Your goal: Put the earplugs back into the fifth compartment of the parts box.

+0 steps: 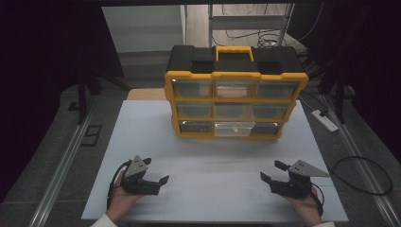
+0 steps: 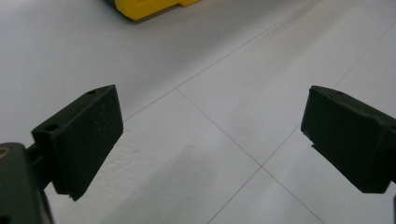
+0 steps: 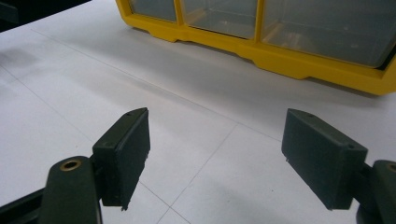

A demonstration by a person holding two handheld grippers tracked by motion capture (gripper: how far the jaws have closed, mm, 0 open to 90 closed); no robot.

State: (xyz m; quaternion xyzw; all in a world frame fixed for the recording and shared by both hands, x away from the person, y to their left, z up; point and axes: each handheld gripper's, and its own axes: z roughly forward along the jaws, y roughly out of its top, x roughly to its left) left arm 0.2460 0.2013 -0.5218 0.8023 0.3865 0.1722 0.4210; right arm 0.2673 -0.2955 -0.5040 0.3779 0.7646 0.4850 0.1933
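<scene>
Both tools idle low on the white counter (image 1: 142,142), near edge: left tool (image 1: 158,172) and right tool (image 1: 272,171) each with jaws spread wide, nothing between them, same in the left gripper view (image 2: 212,140) and the right gripper view (image 3: 217,154). Nearest thing was the yellow-and-black drawer organizer (image 1: 235,75), standing upright at the far middle of the counter, well apart from both tools, three rows of three clear drawers facing the person. Bottom middle drawer (image 1: 233,128) looked paler and maybe pulled slightly out, hard to tell. Likely a stiff hard plastic case, fairly heavy and bulky if moved whole, so best taken by the yellow top handle (image 1: 234,49); single drawers likely light, smooth fronts probably slippery, so pinch the front lip. Counter between tools and organizer bare, nothing blocking the reach. Off the counter: a white power strip (image 1: 324,120) and a loose black cable (image 1: 364,175) on the floor at right, clear of the work
</scene>
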